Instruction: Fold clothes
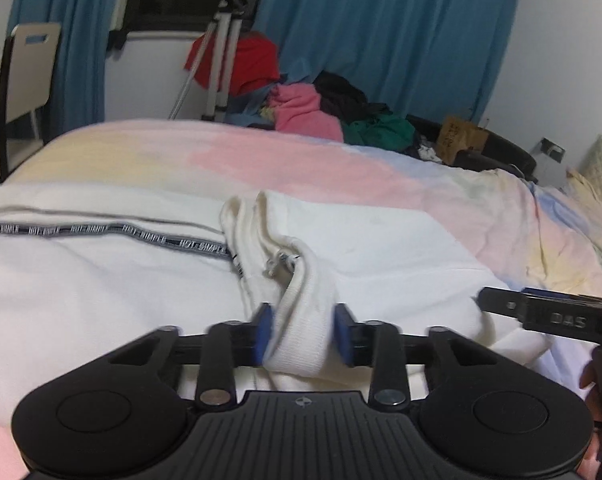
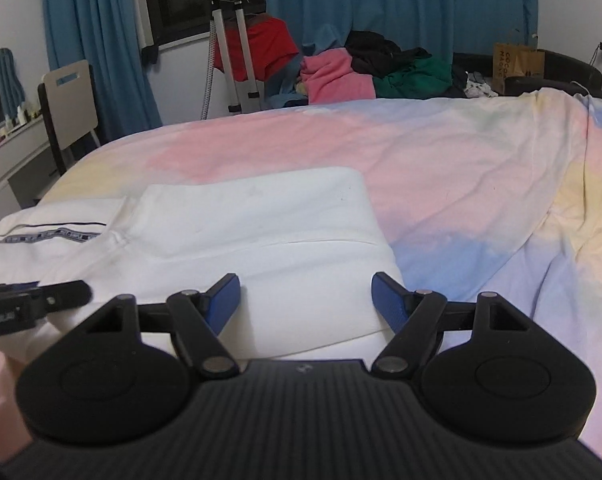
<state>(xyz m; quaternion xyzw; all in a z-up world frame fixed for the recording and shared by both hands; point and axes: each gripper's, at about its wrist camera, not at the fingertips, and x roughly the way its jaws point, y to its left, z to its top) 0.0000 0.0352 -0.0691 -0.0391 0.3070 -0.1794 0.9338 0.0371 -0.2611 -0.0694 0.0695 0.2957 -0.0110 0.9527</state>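
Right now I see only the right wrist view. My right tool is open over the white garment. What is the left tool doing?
Observer: The left tool is shut on the ribbed waistband of the white garment.
Operator: Is the drawstring visible there?
Observer: Yes, its knotted end lies just beyond the waistband fold.
Operator: Can you read the dark stripe?
Observer: Yes, the stripe repeats "NOT SIMPLE".

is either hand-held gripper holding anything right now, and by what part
The left hand-held gripper pinches the white garment by its bunched ribbed hem. The right hand-held gripper is open above the cloth, holding nothing.
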